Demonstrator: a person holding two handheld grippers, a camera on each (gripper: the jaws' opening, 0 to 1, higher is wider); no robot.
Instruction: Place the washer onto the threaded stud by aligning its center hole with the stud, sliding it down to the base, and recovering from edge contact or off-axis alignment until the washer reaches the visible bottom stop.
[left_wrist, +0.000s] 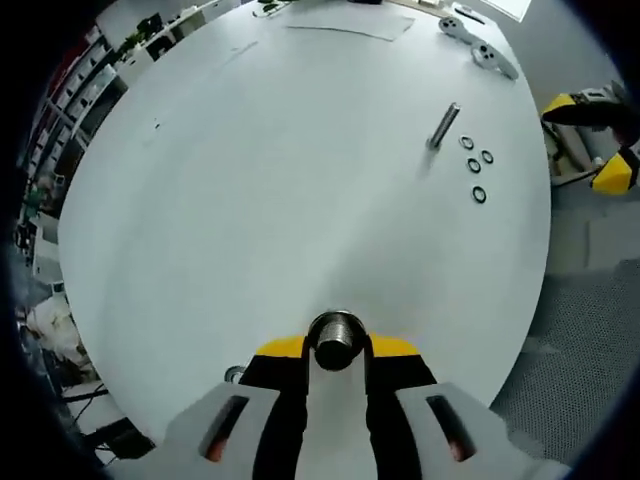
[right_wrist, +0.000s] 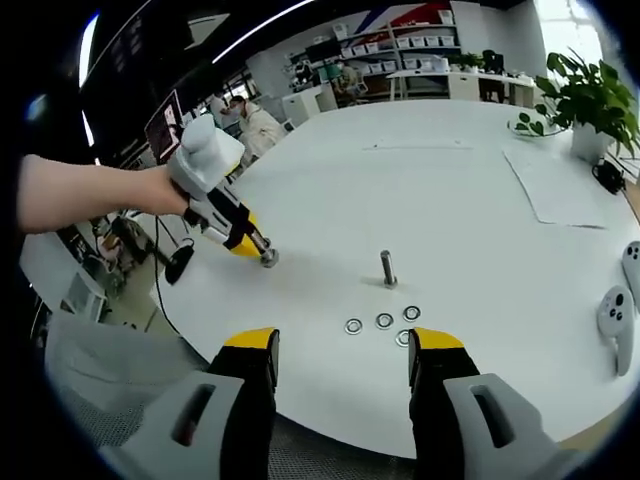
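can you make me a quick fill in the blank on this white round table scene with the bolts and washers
1. The left gripper is shut on a threaded metal ____.
2. The right gripper has its jaws ____.
3. ____ small metal ring washers lie beside the upright threaded stud on the white round table.

Missing: bolt; open; four

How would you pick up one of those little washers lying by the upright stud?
Probably by the rim, from straight above. Each washer lies flat on the table, so only its thin outer edge offers purchase. The open right gripper could straddle this outermost one, which has free space around it, apart from the stud.
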